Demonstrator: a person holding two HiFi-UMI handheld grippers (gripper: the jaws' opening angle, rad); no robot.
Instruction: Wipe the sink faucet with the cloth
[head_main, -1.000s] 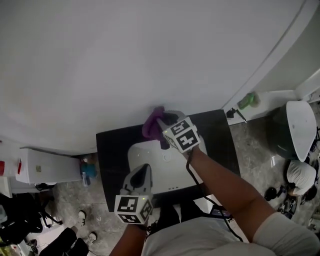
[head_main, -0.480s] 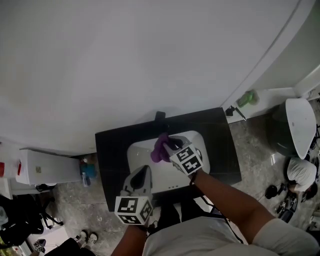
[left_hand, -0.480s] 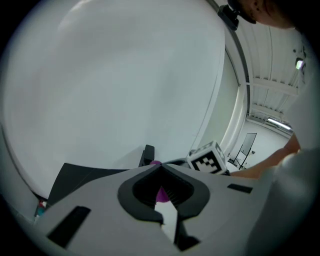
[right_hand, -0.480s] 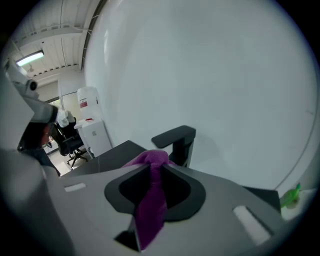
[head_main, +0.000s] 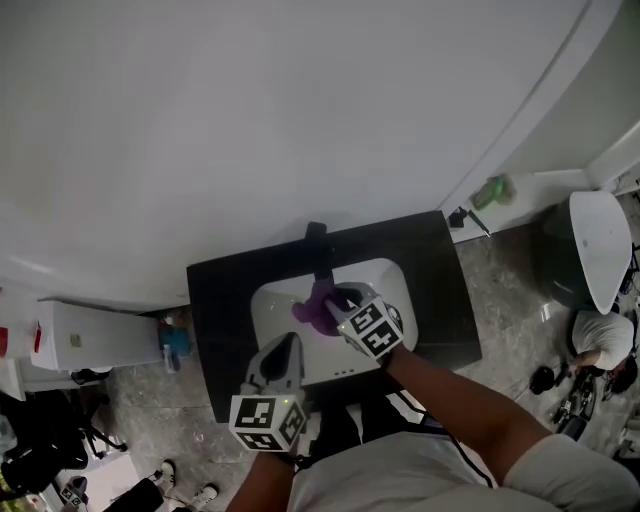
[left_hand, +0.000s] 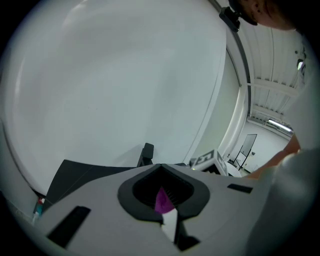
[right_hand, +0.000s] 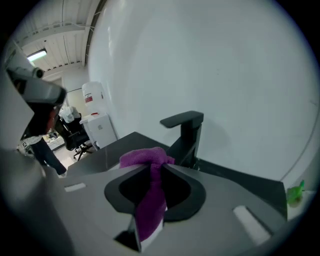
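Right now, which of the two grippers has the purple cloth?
The right gripper, over the white sink, with the purple cloth pinched in its jaws. The left gripper holds nothing.

I can read no words, brands or numbers anywhere. The cubes on my left gripper (head_main: 284, 348) and right gripper (head_main: 336, 299) carry only black-and-white square patterns. The red label on a distant white container (right_hand: 92, 93) is too small to read.
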